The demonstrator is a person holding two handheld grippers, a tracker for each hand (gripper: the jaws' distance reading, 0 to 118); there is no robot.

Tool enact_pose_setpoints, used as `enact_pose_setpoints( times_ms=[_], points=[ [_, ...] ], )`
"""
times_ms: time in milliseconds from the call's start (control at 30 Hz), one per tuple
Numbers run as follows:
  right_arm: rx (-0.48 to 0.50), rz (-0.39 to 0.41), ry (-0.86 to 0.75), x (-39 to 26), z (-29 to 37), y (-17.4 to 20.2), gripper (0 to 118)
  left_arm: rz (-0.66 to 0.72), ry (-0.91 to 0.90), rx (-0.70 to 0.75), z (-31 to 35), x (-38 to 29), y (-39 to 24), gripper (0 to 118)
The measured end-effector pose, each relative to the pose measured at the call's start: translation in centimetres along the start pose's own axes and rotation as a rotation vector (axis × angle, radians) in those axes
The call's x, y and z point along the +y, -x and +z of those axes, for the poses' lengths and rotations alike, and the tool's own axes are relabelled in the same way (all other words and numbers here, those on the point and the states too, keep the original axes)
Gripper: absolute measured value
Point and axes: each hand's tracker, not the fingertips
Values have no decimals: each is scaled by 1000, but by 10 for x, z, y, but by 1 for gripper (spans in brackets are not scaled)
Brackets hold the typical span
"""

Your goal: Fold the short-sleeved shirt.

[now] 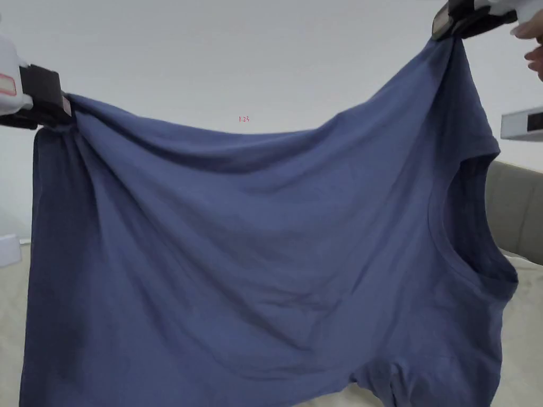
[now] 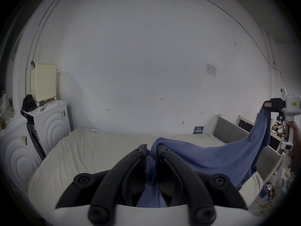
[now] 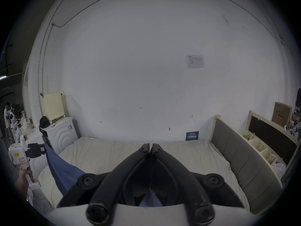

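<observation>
Shirt (image 1: 254, 254) hangs sideways – neckline right – between 2 grippers

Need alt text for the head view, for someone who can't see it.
A blue shirt hangs spread in the air, pinched near its top edge by the left gripper and, higher up, the right gripper. Behind it are a white wall and a cream bed.

bed (image 3: 187, 156) | cream sheet, lightly wrinkled, covers the mattress | grey padded headboard (image 3: 244, 156) at 3 o'clock | white wall at 12 o'clock | small dark card (image 3: 192, 135) stands at far edge
</observation>
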Motion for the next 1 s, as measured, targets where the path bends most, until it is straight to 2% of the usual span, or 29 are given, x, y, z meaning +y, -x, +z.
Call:
enact_pose_setpoints(
  times_ms=[367,533,633,800,900,1000],
  points=[
    [-61,107,-133,70,-68,36,0,-41,-144,85,-55,59,12,12],
    [-26,77,-122,45,-88,34,0,-26,-113,104,-76,48,24,12],
    [-7,57,-49,-4,-103,29,0,-11,-32,103,-90,12,33,12],
    [115,22,108,-141,-112,17,0,-2,149,40,-99,-99,39,12],
    [147,25,202,-233,-98,15,0,57,232,-1,-87,-169,41,12],
    [179,-15,260,-312,-67,15,0,88,288,-22,-61,-231,37,12]
  ],
)
